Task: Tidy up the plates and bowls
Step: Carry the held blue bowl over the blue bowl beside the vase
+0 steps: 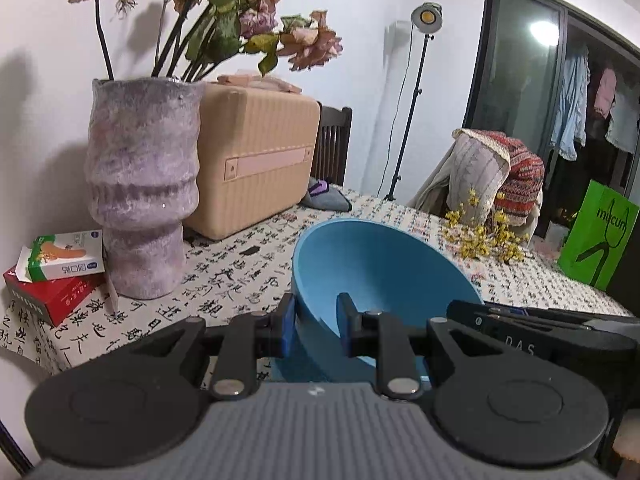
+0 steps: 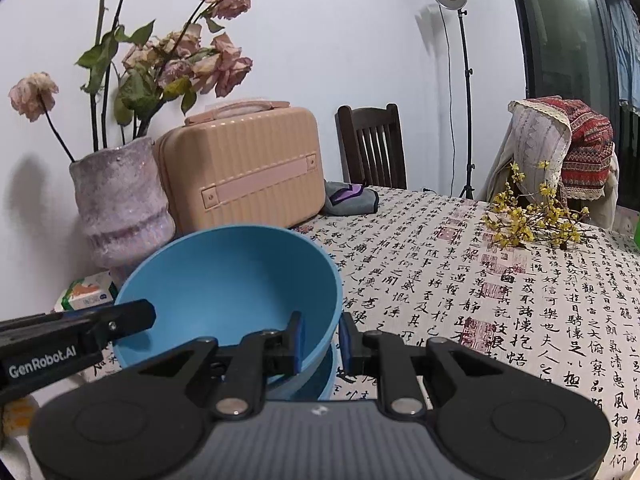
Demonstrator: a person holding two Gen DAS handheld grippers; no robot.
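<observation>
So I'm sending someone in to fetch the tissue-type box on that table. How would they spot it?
Start at the tall mauve vase of wilted roses near the wall, left of the peach suitcase. At the vase's foot, near the table's corner, lies a small white-and-green box. It rests on a flat red box, the only stacked pair there.

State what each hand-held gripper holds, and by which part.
Both grip the same blue bowl by its rim: the left hand-held gripper on the bowl's left side, the right hand-held gripper on its right side, one pad inside, one outside.

Even lamp-lit (image 1: 426,18) brightness, soft wall shadows, window glare, fisheye-bent edges.
</observation>
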